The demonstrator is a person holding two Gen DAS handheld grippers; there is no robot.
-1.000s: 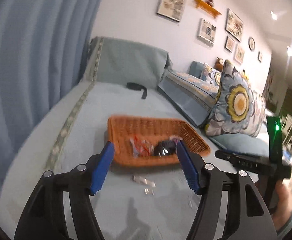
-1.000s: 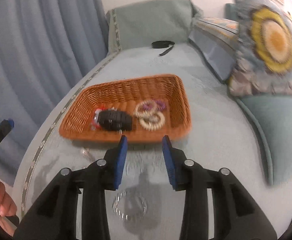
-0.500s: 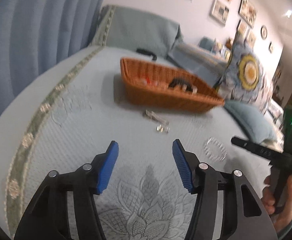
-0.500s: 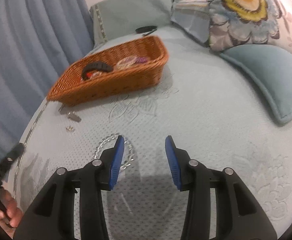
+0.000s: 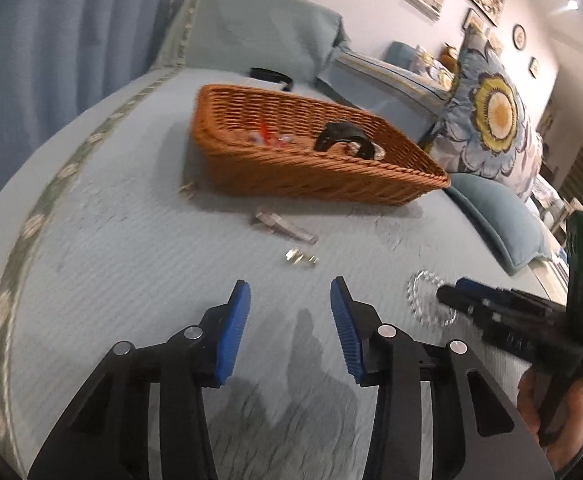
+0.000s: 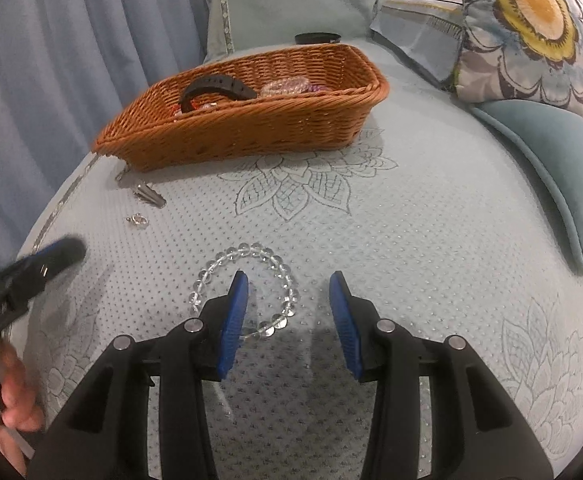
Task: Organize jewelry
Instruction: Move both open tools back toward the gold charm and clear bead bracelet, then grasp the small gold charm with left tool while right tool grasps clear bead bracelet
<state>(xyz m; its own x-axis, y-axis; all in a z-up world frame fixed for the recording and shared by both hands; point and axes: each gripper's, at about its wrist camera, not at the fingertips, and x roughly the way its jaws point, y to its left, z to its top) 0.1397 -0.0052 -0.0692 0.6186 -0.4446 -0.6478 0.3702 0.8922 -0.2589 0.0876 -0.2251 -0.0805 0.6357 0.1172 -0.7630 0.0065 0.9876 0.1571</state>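
A woven orange basket (image 5: pixel 371 184) (image 6: pixel 251 128) sits on the light blue bed cover and holds a black band (image 6: pixel 215 84), pale bead bracelets (image 6: pixel 283 86) and a red item (image 5: pixel 265 134). A clear bead bracelet (image 6: pixel 251 250) (image 5: pixel 419 296) lies on the cover; my right gripper (image 6: pixel 287 280) is open with its left finger over the ring. A silver clip (image 5: pixel 283 226) (image 6: pixel 149 196) and a small clasp (image 5: pixel 301 258) (image 6: pixel 137 220) lie ahead of my open, empty left gripper (image 5: pixel 289 292).
A floral pillow (image 6: pixel 531 28) and a teal cushion (image 6: pixel 551 148) lie on the right. A black strap (image 5: pixel 269 75) lies beyond the basket. Blue curtains (image 6: pixel 71 60) hang along the left edge of the bed.
Both grippers have pulled back and dropped low toward the cover. The right gripper now sits over the clear bracelet. The left gripper has moved closer to the clip and clasp.
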